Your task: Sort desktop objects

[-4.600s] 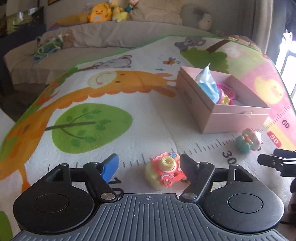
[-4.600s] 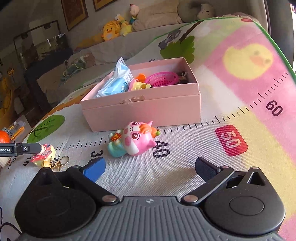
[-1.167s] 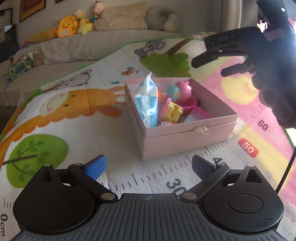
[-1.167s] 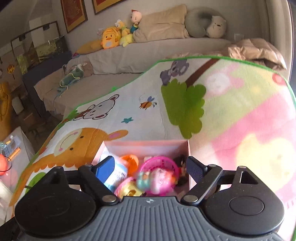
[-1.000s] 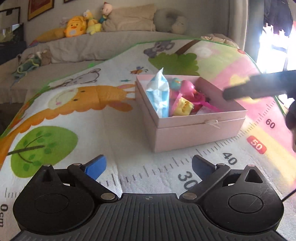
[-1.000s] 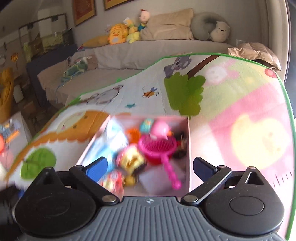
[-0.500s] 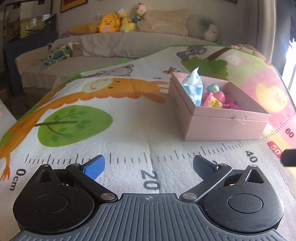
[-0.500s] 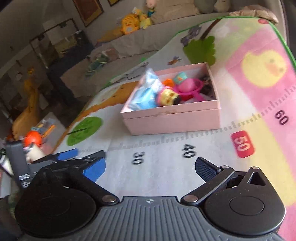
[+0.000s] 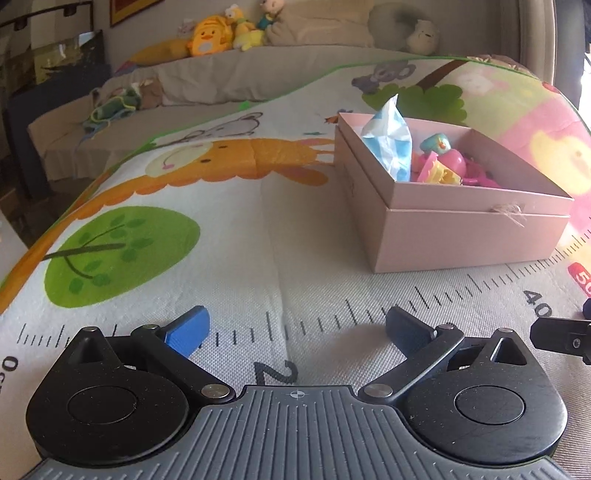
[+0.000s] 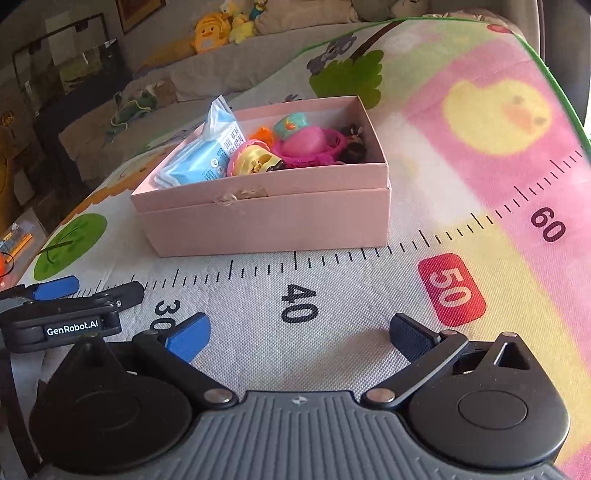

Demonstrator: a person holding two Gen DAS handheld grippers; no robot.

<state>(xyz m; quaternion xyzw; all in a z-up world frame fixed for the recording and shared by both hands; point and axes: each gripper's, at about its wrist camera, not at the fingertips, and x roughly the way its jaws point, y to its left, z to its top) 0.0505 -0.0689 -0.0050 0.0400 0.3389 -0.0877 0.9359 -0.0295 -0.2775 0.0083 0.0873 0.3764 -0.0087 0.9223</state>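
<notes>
Pink cardboard box sits lidless on the play mat, just behind the printed ruler line, roughly between the "30" and "50" marks. This box is the landmark.

Inside the box: a blue tissue pack stands tilted against the left wall, its top poking above the rim. Right of it a yellow-and-pink toy camera, then a pink plastic basket with a pink rounded toy on it. A small teal cup-shaped piece lies toward the back wall. Something dark sits in the right rear corner; too shadowed to name.

Left gripper: low over the mat, in front of the box and to its left, above the "20" mark. Jaws spread wide, nothing between them. Blue pad on one finger.

Right gripper: in front of the box, above the "40" mark, near the red "50" badge. Jaws likewise wide apart and empty. The left gripper's black body shows at its lower left, just beside it, labelled GenRobot.AI.

Mat in front of the box, between it and both grippers, holds only print: ruler ticks and a green tree patch to the box's left.

Behind the box: a grey sofa with plush toys, a yellow duck among them. A yellow chick print lies on the mat to the box's right.
</notes>
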